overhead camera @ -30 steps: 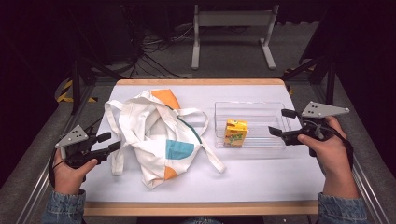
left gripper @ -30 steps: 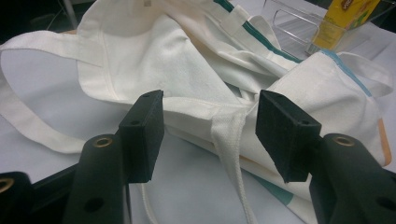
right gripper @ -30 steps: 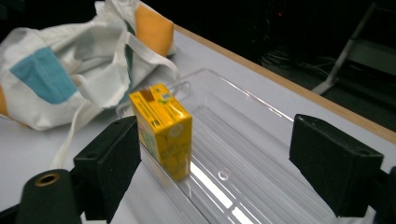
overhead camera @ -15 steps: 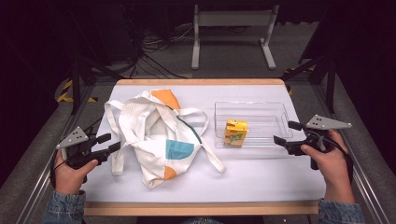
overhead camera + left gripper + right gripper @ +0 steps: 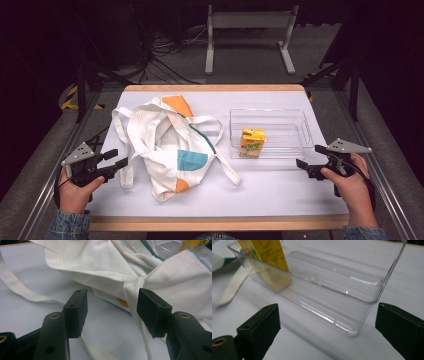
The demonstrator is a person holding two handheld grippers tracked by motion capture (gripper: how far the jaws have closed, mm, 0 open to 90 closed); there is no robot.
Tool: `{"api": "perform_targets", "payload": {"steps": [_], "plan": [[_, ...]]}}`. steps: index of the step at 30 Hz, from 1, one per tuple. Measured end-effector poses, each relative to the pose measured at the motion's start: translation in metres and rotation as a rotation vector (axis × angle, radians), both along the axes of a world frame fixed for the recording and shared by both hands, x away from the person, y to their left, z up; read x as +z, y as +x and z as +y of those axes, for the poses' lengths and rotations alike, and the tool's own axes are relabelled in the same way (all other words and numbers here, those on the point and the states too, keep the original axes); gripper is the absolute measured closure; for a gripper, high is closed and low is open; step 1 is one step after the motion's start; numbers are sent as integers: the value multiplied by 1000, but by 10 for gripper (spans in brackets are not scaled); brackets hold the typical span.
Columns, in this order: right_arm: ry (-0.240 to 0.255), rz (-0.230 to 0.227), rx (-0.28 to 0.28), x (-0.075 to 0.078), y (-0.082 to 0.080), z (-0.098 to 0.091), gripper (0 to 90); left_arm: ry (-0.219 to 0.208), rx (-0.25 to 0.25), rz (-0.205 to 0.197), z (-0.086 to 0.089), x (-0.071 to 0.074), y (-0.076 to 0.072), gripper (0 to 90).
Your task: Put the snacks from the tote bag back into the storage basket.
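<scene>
A white table (image 5: 280,195) is carrying everything. On its left half a cloth bag (image 5: 165,142) is lying crumpled, white with orange and teal patches, its straps trailing out toward both sides. On the right half a clear bin (image 5: 292,131) is sitting, well apart from the bag's body, with one strap end reaching near its front left corner. A yellow carton (image 5: 252,142) is standing upright inside the bin, at its left end.

The left gripper (image 5: 117,159) is resting at the table's left edge, just beside the bag, pointing toward it. Its jaws are standing spread. In the left gripper view (image 5: 112,303) a fold of the bag and a strap are lying ahead of the jaws and partly between them, the strap running close by the right-hand pad (image 5: 152,310), but neither pad is pressing on the cloth; whether the strap is brushing that pad I cannot tell.

The right gripper (image 5: 309,161) is sitting low by the table's right edge, just in front of the bin's right front corner. Its jaws have just been opening and are standing wide apart. In the right gripper view (image 5: 327,322) the bin's near corner is lying ahead of the gap between them, touching neither pad, and the carton (image 5: 265,252) is showing through the clear wall farther off.
</scene>
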State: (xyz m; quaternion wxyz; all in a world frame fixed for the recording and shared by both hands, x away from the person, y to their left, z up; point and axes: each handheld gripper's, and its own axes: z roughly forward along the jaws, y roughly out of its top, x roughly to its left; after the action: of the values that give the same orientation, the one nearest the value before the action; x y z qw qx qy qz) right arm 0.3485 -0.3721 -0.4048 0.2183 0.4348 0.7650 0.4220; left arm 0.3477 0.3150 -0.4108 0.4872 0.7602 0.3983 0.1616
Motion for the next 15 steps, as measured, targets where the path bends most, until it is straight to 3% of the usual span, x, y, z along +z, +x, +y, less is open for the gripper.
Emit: {"api": "perform_targets", "payload": {"steps": [3,15], "plan": [[-26,14,-1,-9,0,-1,48,4,-6,-4,0,-2,1,424],[-34,34,-10,-32,4,-3,40,-6,-19,21,3,-10,4,423]]}}
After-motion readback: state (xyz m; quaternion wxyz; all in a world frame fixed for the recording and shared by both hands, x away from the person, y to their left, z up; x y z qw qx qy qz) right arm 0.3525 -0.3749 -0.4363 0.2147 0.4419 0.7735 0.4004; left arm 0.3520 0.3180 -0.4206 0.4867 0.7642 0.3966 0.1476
